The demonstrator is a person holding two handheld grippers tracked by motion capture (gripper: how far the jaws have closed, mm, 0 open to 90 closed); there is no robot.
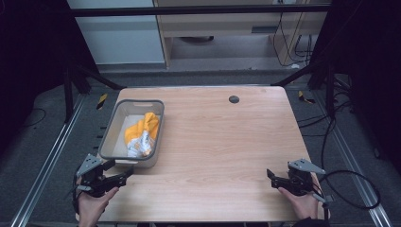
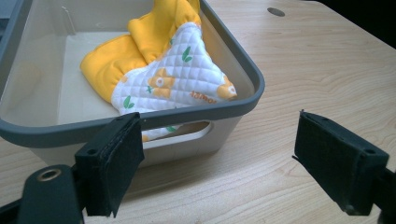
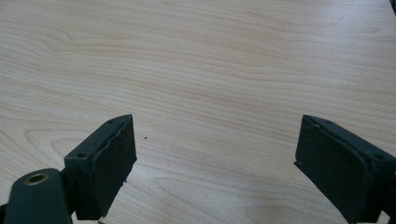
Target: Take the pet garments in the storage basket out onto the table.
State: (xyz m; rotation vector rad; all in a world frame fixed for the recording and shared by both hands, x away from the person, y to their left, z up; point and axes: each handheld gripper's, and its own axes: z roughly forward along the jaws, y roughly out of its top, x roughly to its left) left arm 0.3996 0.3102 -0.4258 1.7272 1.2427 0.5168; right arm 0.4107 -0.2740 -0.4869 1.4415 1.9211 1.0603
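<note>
A grey plastic bin [image 1: 109,127] stands on the left side of the wooden table [image 1: 222,142]. Inside it lies a crumpled yellow and white quilted cloth [image 1: 141,135] with green leaf prints. In the left gripper view the cloth [image 2: 159,70] rests against the bin's near right wall, and the bin's rim [image 2: 46,130] is close ahead. My left gripper [image 1: 124,176] is held by a hand at the front left corner, open and empty, just in front of the bin. My right gripper [image 1: 272,177] is held low at the front right, open over bare wood, with both pads [image 3: 112,168] wide apart.
A small dark round hole [image 1: 233,99] sits near the table's far edge. Metal rails run along both sides of the table on the floor. Cables [image 1: 350,189] lie on the floor at the right. A cabinet stands behind the table.
</note>
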